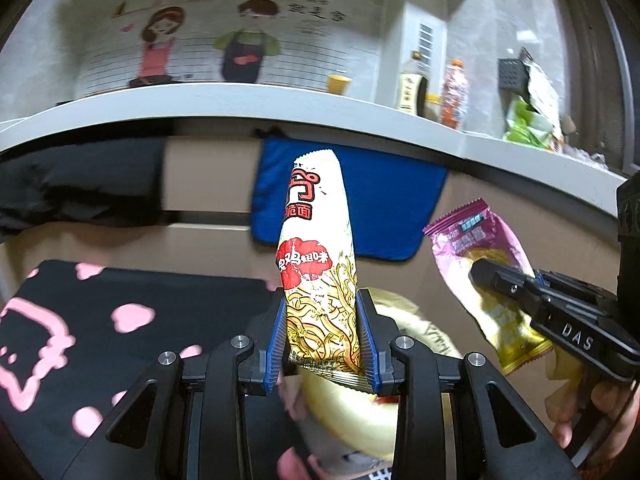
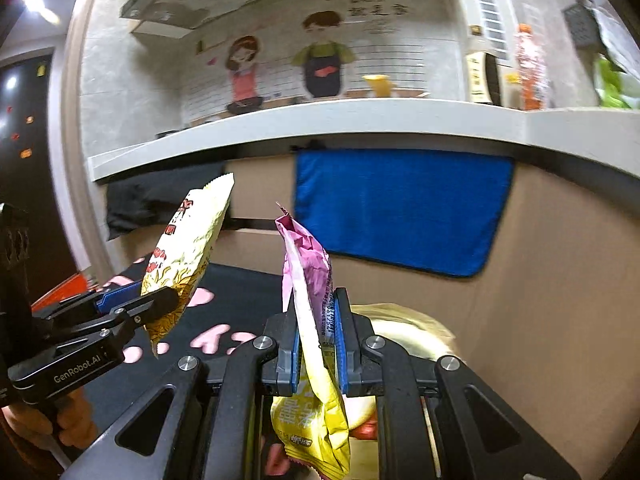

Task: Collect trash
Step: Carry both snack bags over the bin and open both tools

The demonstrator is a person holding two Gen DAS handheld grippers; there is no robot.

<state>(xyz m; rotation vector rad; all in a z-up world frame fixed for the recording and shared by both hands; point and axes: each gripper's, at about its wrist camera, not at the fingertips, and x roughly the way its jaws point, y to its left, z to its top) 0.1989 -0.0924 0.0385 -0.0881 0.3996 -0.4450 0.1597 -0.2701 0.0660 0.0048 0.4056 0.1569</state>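
Note:
My left gripper [image 1: 322,330] is shut on a white noodle snack packet [image 1: 316,256] with red print, which stands upright between its blue pads. My right gripper [image 2: 316,336] is shut on a pink and yellow snack wrapper [image 2: 310,280], pinched thin and also upright. Each view shows the other tool: the right gripper [image 1: 486,276] with the pink wrapper [image 1: 472,236] at the right, the left gripper [image 2: 168,300] with the noodle packet [image 2: 188,248] at the left. Below both, a round bin lined with a pale yellow bag [image 1: 352,412] stands open.
A black cloth with pink shapes [image 1: 80,320] lies at the left. A blue towel [image 1: 360,200] hangs on the brown cabinet front under a white counter [image 1: 240,100]. Bottles [image 1: 454,92], a yellow cup [image 1: 338,83] and bags stand on the counter. A hand [image 1: 600,412] grips the right tool.

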